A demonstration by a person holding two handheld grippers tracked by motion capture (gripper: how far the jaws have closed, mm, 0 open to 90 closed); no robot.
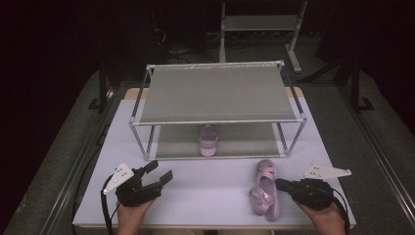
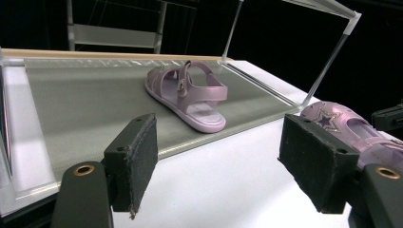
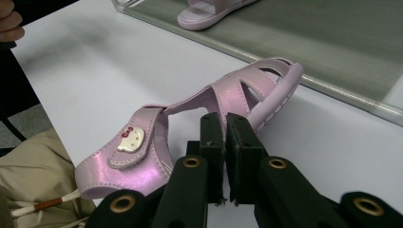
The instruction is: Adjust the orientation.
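While the left gripper (image 1: 159, 177) is held with jaws wide apart and empty near the table's (image 1: 205, 196) front edge, a pink sandal (image 1: 264, 190) at front right is clamped along its side by the closed right gripper (image 3: 224, 130). Farther back, a second sandal (image 1: 209, 139) is seen on the lower shelf of a metal rack (image 1: 215, 93).

light: dim room, bench (image 1: 205, 196) brightly lit from above | background: black | shadows: soft | focus: sharp, slight edge distortion
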